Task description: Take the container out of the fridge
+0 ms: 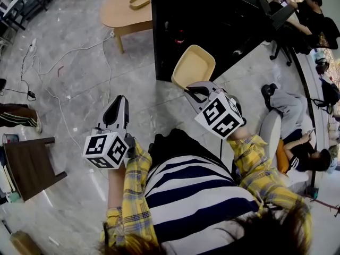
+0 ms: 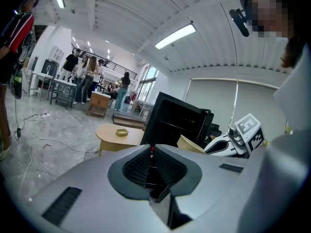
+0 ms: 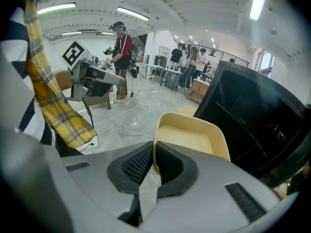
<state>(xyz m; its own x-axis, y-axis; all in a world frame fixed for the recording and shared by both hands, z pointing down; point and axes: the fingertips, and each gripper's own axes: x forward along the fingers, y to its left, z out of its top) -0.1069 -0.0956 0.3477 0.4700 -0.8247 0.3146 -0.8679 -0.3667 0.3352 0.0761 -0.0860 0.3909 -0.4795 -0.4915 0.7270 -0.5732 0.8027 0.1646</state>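
Markings: black-and-white square codes on the cube of each gripper, and that's the only print to read.
Fridge: black, boxy, glossy front.
Container: pale yellow, smooth, shallow, a rounded rectangle with a raised rim. It's out of the fridge, tipped up on edge just in front of it, off the floor.
Right gripper: ribbed black pads nearly together, pinching the container's near rim. It sits just on the person's side of the fridge.
Left gripper: grey shell, ribbed pads pressed together with nothing between them, left of the fridge and apart from the container.
Floor: grey marbled tile, with white cables trailing left of the fridge.
Surface: rounded light wood, beyond the fridge's left side, carrying a small tan tray.
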